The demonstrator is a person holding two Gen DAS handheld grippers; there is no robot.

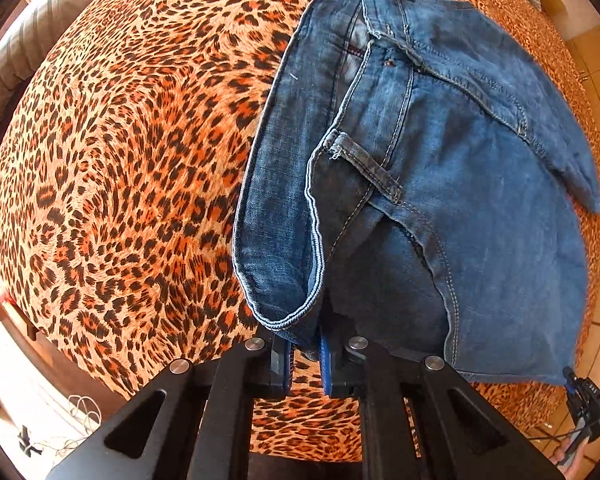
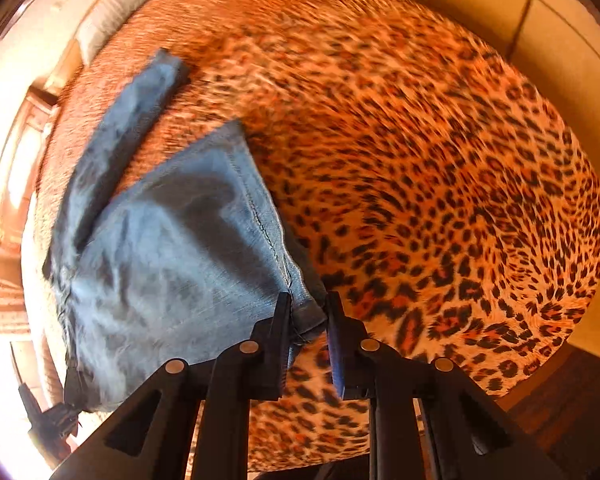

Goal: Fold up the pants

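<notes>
At lower centre, left wrist view: left gripper (image 1: 306, 354) pinches the waistband of the jeans (image 1: 440, 184)
Jeans: right half of frame, on leopard-print bedspread (image 1: 120, 160)
Right wrist view: right gripper (image 2: 308, 326) clamps a hem corner
Jeans there: centre-left (image 2: 172, 248), blurred

The right gripper (image 2: 309, 320) pinches a hem corner of the blue jeans (image 2: 172, 264), which spread leftward from it over the leopard-print bedcover (image 2: 440, 184), blurred.
</notes>
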